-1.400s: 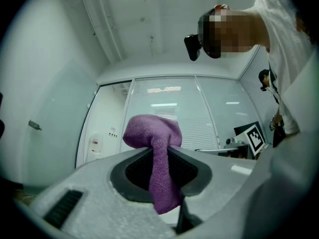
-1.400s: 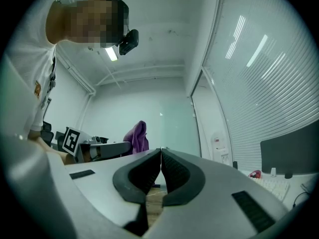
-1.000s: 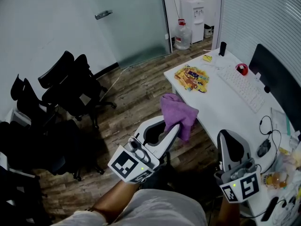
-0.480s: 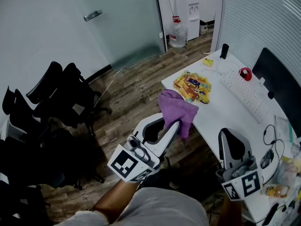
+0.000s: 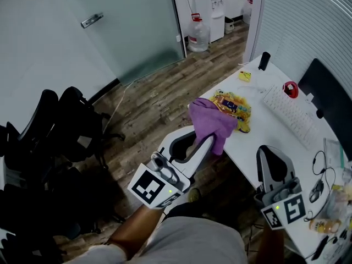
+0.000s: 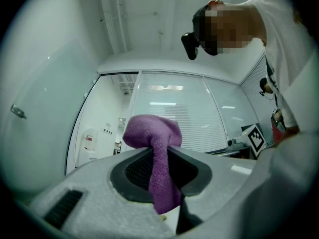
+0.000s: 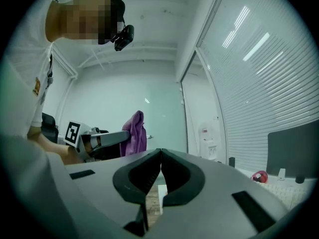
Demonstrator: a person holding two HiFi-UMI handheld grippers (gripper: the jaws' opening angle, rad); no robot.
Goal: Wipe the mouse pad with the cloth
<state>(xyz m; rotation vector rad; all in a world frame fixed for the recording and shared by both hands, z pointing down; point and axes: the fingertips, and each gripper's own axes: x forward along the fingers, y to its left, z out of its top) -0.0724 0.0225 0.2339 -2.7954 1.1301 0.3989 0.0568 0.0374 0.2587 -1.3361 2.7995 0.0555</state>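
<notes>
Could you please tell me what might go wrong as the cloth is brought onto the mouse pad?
The left gripper pinches only a narrow fold of the cloth, so it may pull free when dragged. The mouse pad lies near the desk edge with nothing holding it down; the right gripper is shut, empty and apart from it, so wiping could slide the pad off. The loose cloth might also brush the keyboard.

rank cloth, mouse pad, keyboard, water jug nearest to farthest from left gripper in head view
1. Cloth, clamped in the left gripper.
2. Mouse pad, desk corner just beyond.
3. Keyboard, farther right on the desk.
4. Water jug, on the floor, far back.
</notes>
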